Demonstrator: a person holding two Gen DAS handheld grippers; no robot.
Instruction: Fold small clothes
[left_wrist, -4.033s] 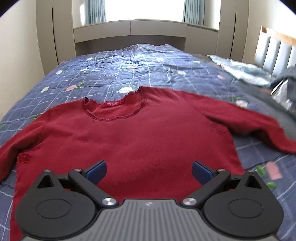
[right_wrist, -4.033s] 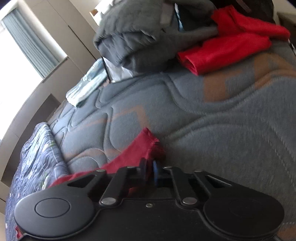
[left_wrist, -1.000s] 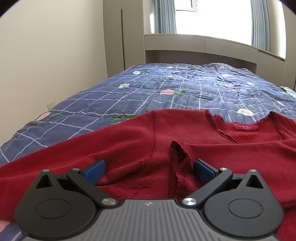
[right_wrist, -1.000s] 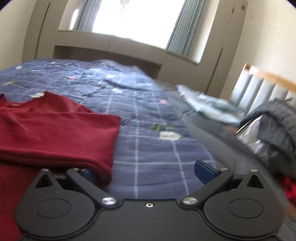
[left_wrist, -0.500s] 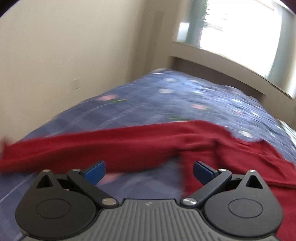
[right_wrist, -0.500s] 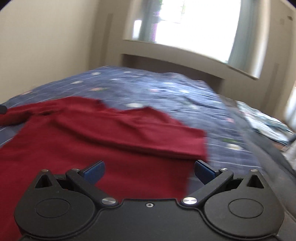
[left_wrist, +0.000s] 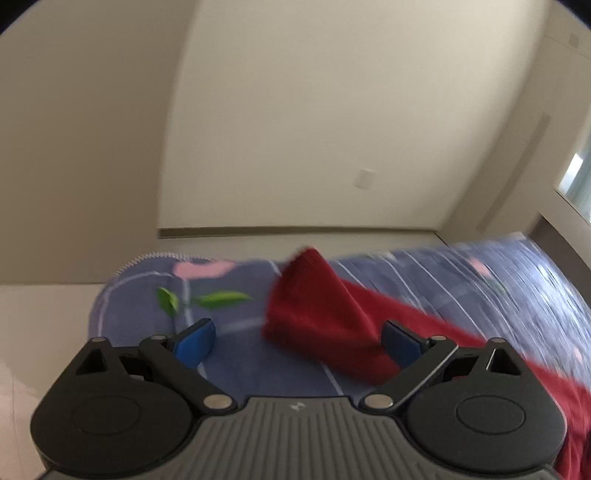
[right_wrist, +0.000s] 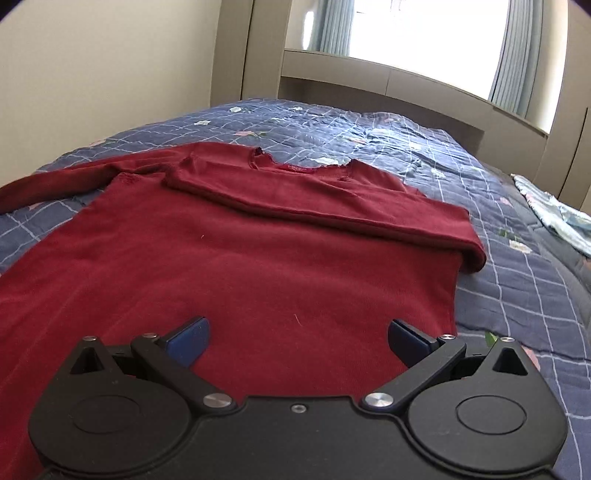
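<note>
A dark red long-sleeved sweater (right_wrist: 240, 258) lies flat on the blue quilt (right_wrist: 517, 280). Its right sleeve (right_wrist: 332, 206) is folded across the chest. Its left sleeve (right_wrist: 55, 181) stretches out to the left. In the left wrist view the cuff end of that sleeve (left_wrist: 317, 314) lies by the bed's corner, between the open jaws of my left gripper (left_wrist: 297, 339), untouched. My right gripper (right_wrist: 297, 339) is open and empty above the sweater's lower body.
The quilt's corner and edge (left_wrist: 122, 280) drop to the pale floor (left_wrist: 44, 314) by the wall. A light patterned cloth (right_wrist: 557, 218) lies at the bed's far right. A headboard shelf and window (right_wrist: 406, 74) stand behind the bed.
My left gripper has swung left from the sweater's shoulder to the cuff of the outstretched sleeve at the bed's corner. My right gripper has moved left over the sweater's body, leaving the right sleeve folded.
</note>
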